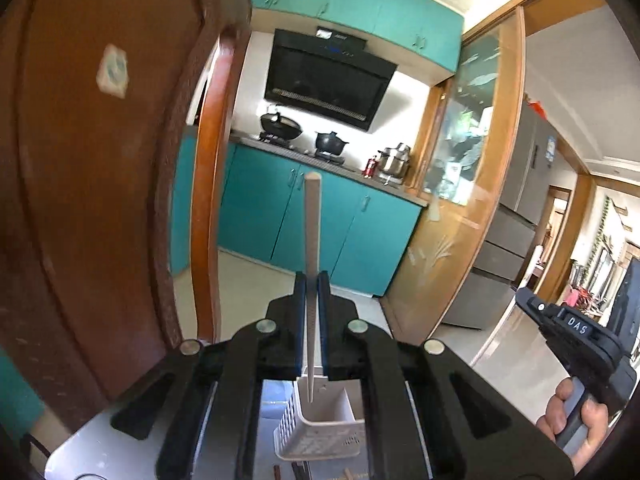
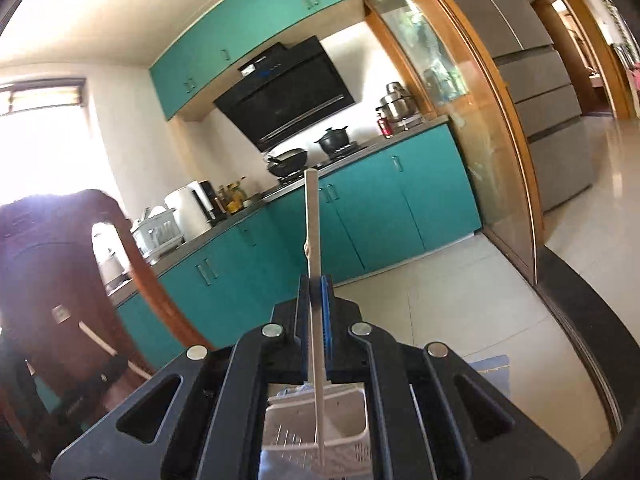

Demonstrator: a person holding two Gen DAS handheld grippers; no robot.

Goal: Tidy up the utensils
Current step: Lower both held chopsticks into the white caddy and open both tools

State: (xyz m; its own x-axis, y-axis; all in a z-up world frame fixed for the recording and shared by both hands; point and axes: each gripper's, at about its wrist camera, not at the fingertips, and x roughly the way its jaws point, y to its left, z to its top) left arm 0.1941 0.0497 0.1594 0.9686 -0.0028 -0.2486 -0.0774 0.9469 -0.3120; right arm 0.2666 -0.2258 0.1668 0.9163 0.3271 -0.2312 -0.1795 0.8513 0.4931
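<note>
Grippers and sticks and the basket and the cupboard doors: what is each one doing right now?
left gripper: shut on a chopstick.
left chopstick: clamped, pointing up, lower tip over the basket.
right gripper: shut on a chopstick.
right chopstick: clamped, upright, lower tip over the basket.
white basket: standing upright, nothing visible inside.
teal cupboard doors: closed.

A chopstick (image 1: 311, 232) stood in each hand-held gripper (image 1: 312, 280), above the utensil basket (image 1: 320, 428) on the bench (image 1: 80, 444).
</note>
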